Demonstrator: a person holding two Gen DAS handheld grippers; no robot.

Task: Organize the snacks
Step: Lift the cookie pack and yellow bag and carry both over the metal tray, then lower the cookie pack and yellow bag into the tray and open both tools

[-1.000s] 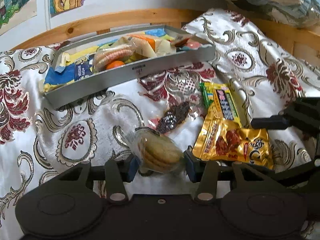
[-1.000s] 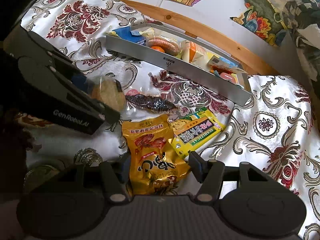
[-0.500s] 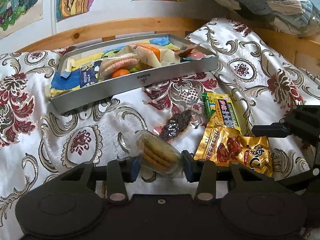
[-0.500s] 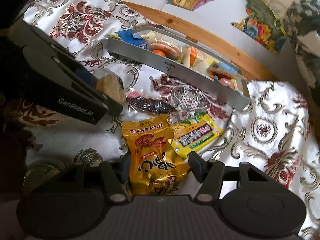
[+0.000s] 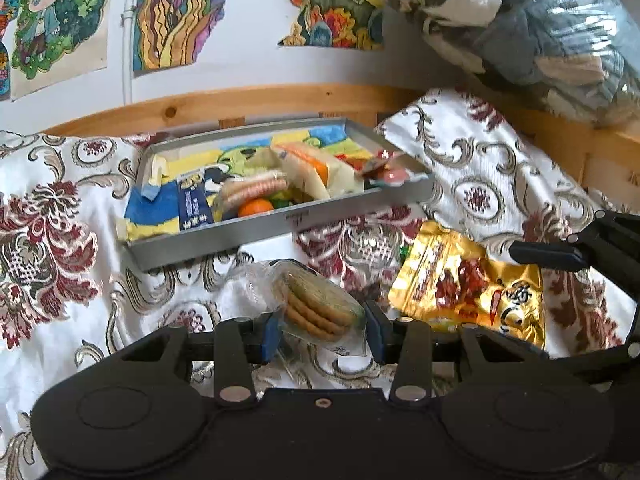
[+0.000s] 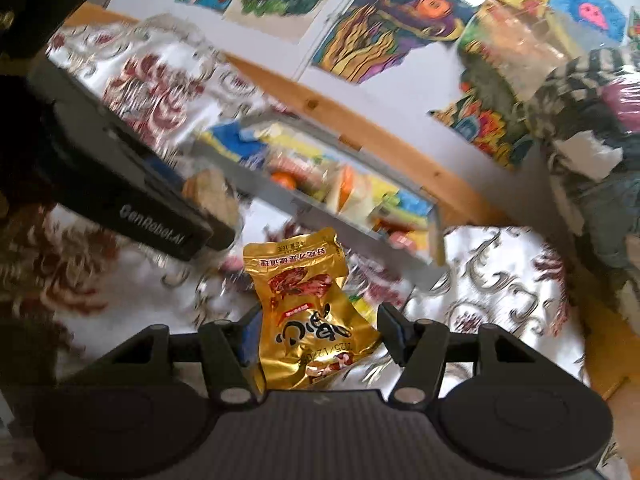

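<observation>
A clear packet of round biscuits [image 5: 320, 310] hangs just above the bedspread, and my left gripper [image 5: 324, 330] is shut on it. Beyond it lies the grey tray [image 5: 280, 226], filled with several snacks. To the right a gold snack pouch [image 5: 468, 292] is lifted off the cloth, with my right gripper's finger [image 5: 540, 256] at its edge. In the right wrist view my right gripper [image 6: 320, 334] is shut on the gold pouch [image 6: 308, 312], which stands upright between the fingers. The left gripper [image 6: 132, 200] with the biscuits [image 6: 212, 196] sits at the left, before the tray [image 6: 304, 208].
A patterned white, red and gold bedspread [image 5: 60, 240] covers the surface. A wooden bed rail [image 5: 260, 100] runs behind the tray, under drawings on the wall. A plastic bag of clothes [image 5: 540, 32] fills the upper right. A green-yellow packet [image 6: 362, 304] peeks out behind the pouch.
Both grippers have risen off the bedspread with their packets and moved toward the tray. The gold pouch now hangs upright and covers the green-yellow packet and the dark snack.
</observation>
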